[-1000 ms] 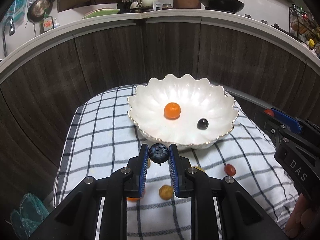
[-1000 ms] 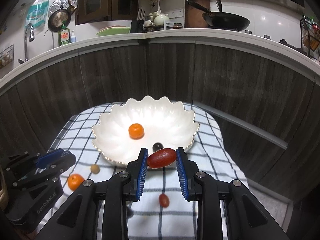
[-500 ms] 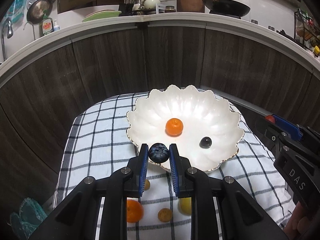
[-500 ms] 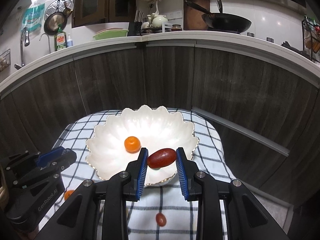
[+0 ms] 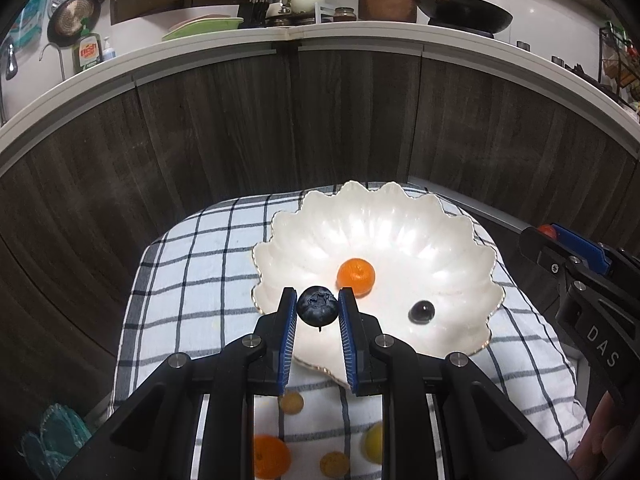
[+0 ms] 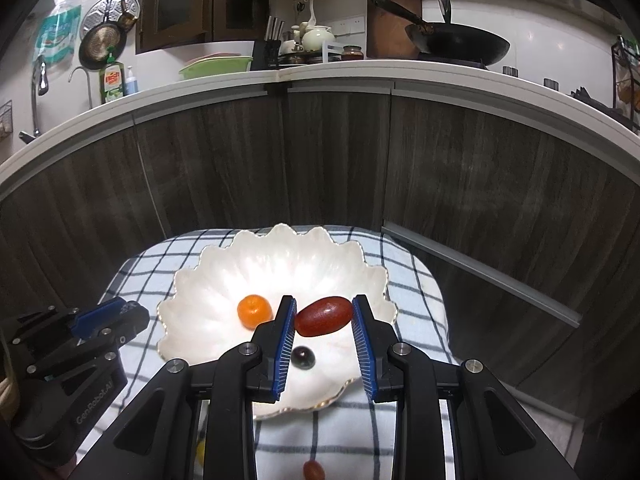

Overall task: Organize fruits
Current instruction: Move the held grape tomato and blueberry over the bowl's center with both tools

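While both grippers hang over the near part of the scalloped white bowl (image 5: pixel 460 240), each one's got a fruit pinched between its blue pads. Left gripper (image 5: pixel 318 312) is clamped on a blueberry (image 5: pixel 317 311), sitting right above the bowl's near-left rim. Right gripper (image 6: pixel 323 316) is squeezing a reddish-brown oval fruit, looks like a grape tomato (image 6: pixel 323 316), held sideways over the bowl's near side.

Inside the bowl: a small orange (image 5: pixel 355 275) roughly in the middle, and a dark shiny berry (image 5: pixel 421 312) a bit nearer and to the right of it, not touching.

Outside the bowl on the near side, sitting on the checked cloth (image 5: pixel 192 264), there's another orange (image 5: pixel 272 456), two little tan-yellow round fruits (image 5: pixel 291 402) (image 5: pixel 334 463), and a yellow one (image 5: pixel 373 442), all partly hidden behind the left gripper's arms. From the right wrist view there's also a small red tomato (image 6: pixel 313 470) on the cloth, near side of the bowl.

Behind the bowl it's dark wood cabinet fronts (image 6: pixel 340 160), with a white countertop (image 6: pixel 320 76) above them holding a wok (image 6: pixel 460 46) and a green dish-soap bottle (image 6: pixel 113 82).
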Demonstrator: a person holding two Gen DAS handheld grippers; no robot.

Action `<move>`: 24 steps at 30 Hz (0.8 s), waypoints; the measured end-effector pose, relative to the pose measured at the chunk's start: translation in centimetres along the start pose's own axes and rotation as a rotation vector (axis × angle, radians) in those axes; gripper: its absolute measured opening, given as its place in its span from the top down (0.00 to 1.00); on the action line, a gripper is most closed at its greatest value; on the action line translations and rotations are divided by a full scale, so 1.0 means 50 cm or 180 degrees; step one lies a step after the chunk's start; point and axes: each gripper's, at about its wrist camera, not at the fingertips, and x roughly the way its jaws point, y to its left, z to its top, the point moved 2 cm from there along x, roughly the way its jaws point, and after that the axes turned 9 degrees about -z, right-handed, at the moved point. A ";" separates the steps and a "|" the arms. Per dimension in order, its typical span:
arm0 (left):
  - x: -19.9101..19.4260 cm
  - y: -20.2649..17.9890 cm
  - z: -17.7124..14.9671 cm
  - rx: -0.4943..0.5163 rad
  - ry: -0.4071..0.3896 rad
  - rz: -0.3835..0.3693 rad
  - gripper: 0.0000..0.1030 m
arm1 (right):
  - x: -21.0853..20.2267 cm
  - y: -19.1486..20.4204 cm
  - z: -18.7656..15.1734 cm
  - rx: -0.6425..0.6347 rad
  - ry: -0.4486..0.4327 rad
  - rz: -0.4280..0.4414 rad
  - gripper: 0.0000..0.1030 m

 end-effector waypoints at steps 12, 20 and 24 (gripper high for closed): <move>0.052 0.006 0.035 0.0036 0.0026 0.0003 0.79 | 0.067 -0.014 0.030 -0.0003 0.0061 -0.0098 0.71; 0.082 0.013 0.051 0.0074 0.0043 0.0004 0.79 | 0.107 -0.014 0.044 -0.0026 0.0133 -0.0102 0.71; 0.100 0.020 0.059 0.0032 0.0076 -0.0002 0.79 | 0.132 -0.011 0.053 -0.0031 0.0202 -0.0094 0.71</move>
